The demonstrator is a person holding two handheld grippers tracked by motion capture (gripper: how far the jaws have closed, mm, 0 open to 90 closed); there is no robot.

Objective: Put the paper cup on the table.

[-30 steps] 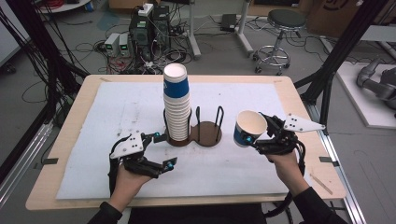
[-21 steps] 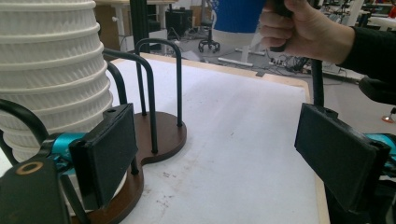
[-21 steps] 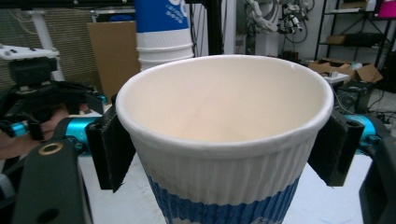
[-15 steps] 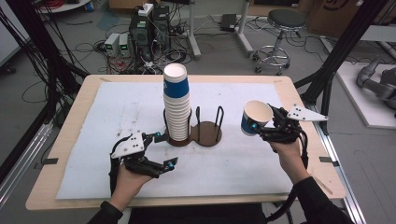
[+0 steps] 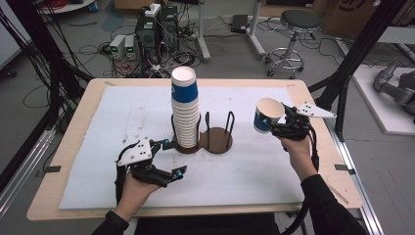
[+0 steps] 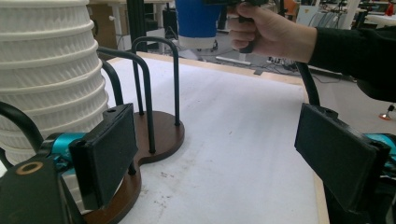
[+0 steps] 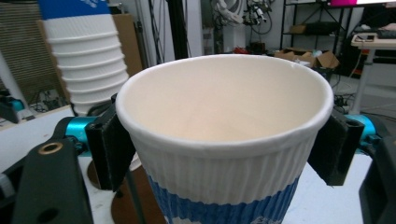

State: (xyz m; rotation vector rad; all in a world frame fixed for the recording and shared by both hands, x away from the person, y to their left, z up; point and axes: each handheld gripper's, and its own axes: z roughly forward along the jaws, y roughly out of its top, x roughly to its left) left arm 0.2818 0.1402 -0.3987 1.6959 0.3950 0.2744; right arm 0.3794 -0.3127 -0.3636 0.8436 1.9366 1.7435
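We see a wooden table (image 5: pixel 313 98) with pale, rounded edges filling the middle of the high view, its top almost wholly covered by a white sheet (image 5: pixel 132 112) that is scuffed with dark specks toward the left of centre. Directly on the sheet, just above the centre of the frame, stands a dark brown cup holder (image 5: pixel 215 139) with a two-lobed base and black wire hoops; its left lobe bears a tall stack of cups (image 5: pixel 185 110), white and ribbed with a blue one on top. The right lobe's base is bare wood.
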